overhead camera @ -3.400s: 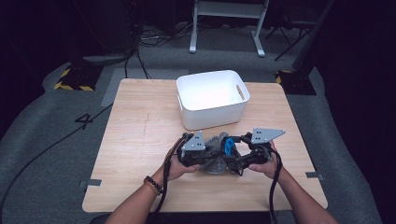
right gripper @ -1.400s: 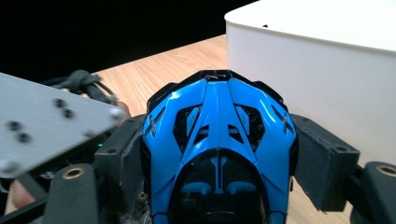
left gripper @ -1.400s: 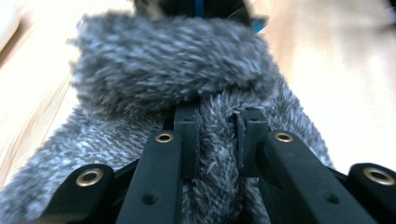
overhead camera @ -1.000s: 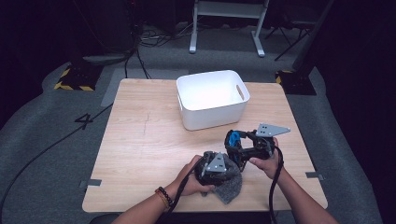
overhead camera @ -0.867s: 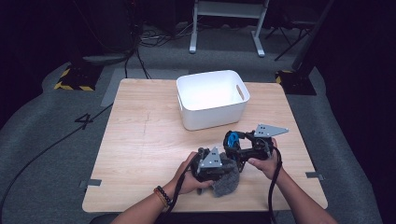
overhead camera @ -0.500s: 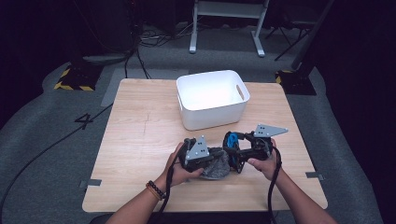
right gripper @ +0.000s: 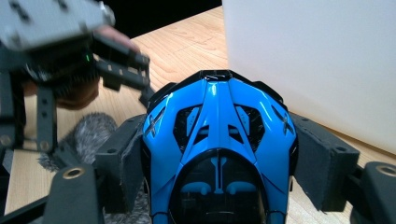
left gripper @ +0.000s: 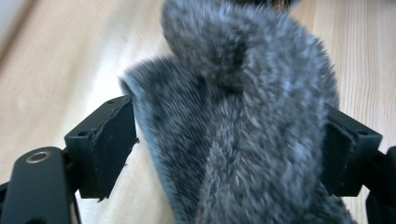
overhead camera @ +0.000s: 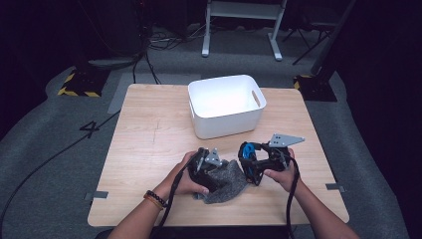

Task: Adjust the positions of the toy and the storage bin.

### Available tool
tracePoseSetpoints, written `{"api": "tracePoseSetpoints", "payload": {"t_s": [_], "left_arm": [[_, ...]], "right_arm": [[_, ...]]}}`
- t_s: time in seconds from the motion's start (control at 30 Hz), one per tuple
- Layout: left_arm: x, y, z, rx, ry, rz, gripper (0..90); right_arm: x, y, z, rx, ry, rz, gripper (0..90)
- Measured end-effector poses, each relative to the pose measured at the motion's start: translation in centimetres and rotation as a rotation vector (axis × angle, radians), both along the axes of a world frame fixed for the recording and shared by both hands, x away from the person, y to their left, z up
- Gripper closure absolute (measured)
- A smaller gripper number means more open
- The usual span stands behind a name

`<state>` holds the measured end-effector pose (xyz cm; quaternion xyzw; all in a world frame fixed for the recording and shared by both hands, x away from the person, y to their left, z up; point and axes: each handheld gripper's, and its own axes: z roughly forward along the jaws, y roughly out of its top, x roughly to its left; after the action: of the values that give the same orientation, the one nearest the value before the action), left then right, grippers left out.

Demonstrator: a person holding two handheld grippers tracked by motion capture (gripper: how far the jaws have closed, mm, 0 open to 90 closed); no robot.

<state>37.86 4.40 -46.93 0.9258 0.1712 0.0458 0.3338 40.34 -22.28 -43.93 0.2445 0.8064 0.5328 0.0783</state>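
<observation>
the left gripper [overhead camera: 213,168], jaws just spreading, is straddling the grey furry cloth [left gripper: 243,135] while the right gripper [overhead camera: 247,163] is pinching the blue toy car [right gripper: 218,154] just beside it.

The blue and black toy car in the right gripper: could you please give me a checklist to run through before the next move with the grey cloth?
1. Blue and black toy car clamped between the right gripper pads: ok, both pads press its sides.
2. Left gripper free of the fluffy grey cloth: not ok. Its jaws have just been opening, but the cloth lies between them, touching one pad.
3. Cloth resting on the wooden table: ok, it lies bunched between the hands.
4. White plastic bin upright and within reach: ok, it stands just behind the grippers.
5. Bin empty: ok, its inside looks bare in the high view.
</observation>
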Motion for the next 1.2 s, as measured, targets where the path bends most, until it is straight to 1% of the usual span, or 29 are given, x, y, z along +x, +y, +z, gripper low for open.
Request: {"api": "tracePoseSetpoints", "payload": {"t_s": [0.03,0.07,0.13,0.17,0.2,0.23,0.3,0.33,0.37,0.4,0.43,0.47,0.5,0.53,0.57,0.6,0.63,0.67,0.7,0.73,0.8,0.87,0.93,1.0,1.03,1.1,1.13,1.2], "left_arm": [[0.1,-0.3,-0.5,0.027,0.008,0.006,18.5],[0.2,-0.4,-0.8,0.043,0.017,-0.001,25.5],[0.3,-0.9,-1.6,0.081,0.022,0.009,33.4],[0.4,-1.1,-1.8,0.072,0.025,0.012,36.8],[0.3,-1.2,-1.7,0.063,0.017,0.010,41.2],[0.4,-1.4,-1.6,0.063,0.005,0.010,51.6],[0.4,-1.6,-1.7,0.060,0.003,-0.006,62.1],[0.5,-1.6,-1.7,0.060,-0.002,-0.013,64.5],[0.5,-1.6,-1.7,0.056,0.000,-0.008,67.3],[0.5,-1.6,-1.7,0.048,-0.007,-0.009,69.7],[0.3,-1.6,-1.7,0.036,-0.036,0.000,71.7],[0.3,-1.6,-1.7,0.026,-0.039,0.005,74.0],[0.3,-1.5,-1.6,0.002,-0.042,0.008,74.8],[0.2,-1.4,-1.4,-0.019,-0.060,0.020,75.5],[0.1,-1.1,-1.0,-0.051,-0.079,0.033,75.6],[0.1,-0.7,-0.5,-0.105,-0.094,0.040,75.7],[0.1,-0.3,0.2,-0.158,-0.116,0.057,75.9],[0.1,0.2,0.8,-0.209,-0.128,0.079,76.1],[0.2,0.7,1.5,-0.257,-0.145,0.094,76.1],[0.2,1.2,2.0,-0.298,-0.157,0.095,76.1],[0.0,1.4,2.5,-0.313,-0.193,0.097,76.1],[-0.1,1.6,2.7,-0.345,-0.209,0.097,76.1],[0.0,1.5,2.8,-0.346,-0.211,0.098,76.1],[0.1,1.1,2.6,-0.334,-0.213,0.101,76.1],[0.1,0.8,2.4,-0.328,-0.205,0.099,76.1],[0.2,0.1,1.8,-0.300,-0.193,0.092,76.1],[0.3,-0.5,1.3,-0.270,-0.178,0.082,76.1],[0.4,-1.5,0.5,-0.242,-0.163,0.070,76.1]], "right_arm": [[0.0,0.0,0.0,0.001,0.000,0.000,26.5],[0.0,0.0,0.0,0.006,0.002,0.000,26.5],[0.0,0.1,0.0,0.012,0.003,-0.002,26.5],[0.0,0.1,0.0,0.014,0.004,0.000,26.5],[-0.1,0.1,0.0,0.016,0.004,0.003,26.5],[-0.1,0.2,0.1,0.017,0.004,0.005,26.5],[-0.2,0.3,0.1,0.023,0.003,0.009,26.5],[-0.2,0.4,0.2,0.027,0.003,0.013,26.5],[-0.3,0.4,0.3,0.029,0.003,0.016,26.5],[-0.3,0.5,0.3,0.030,0.001,0.017,26.5],[-0.4,0.6,0.4,0.029,-0.001,0.018,26.5],[-0.4,0.6,0.4,0.033,0.000,0.021,26.5],[-0.5,0.6,0.4,0.035,-0.002,0.024,26.5],[-0.5,0.6,0.5,0.039,-0.003,0.025,26.5],[-0.5,0.6,0.5,0.040,-0.002,0.026,26.5],[-0.5,0.6,0.5,0.042,-0.002,0.028,26.5],[-0.5,0.5,0.5,0.047,-0.001,0.032,26.5],[-0.5,0.5,0.5,0.051,0.000,0.037,26.5],[-0.5,0.5,0.5,0.060,0.003,0.048,26.5],[-0.5,0.5,0.4,0.070,0.005,0.064,26.5],[-0.7,0.6,0.4,0.085,0.001,0.099,26.5],[-0.9,1.0,0.5,0.084,-0.003,0.129,26.5],[-1.1,1.3,0.5,0.078,-0.009,0.152,26.5],[-1.2,1.4,0.4,0.085,-0.008,0.168,26.5],[-1.2,1.4,0.4,0.091,-0.012,0.169,26.5],[-1.3,1.3,0.5,0.120,-0.022,0.172,26.5],[-1.4,1.3,0.7,0.137,-0.025,0.176,26.5],[-1.7,1.3,1.1,0.167,-0.041,0.187,26.5]]}}
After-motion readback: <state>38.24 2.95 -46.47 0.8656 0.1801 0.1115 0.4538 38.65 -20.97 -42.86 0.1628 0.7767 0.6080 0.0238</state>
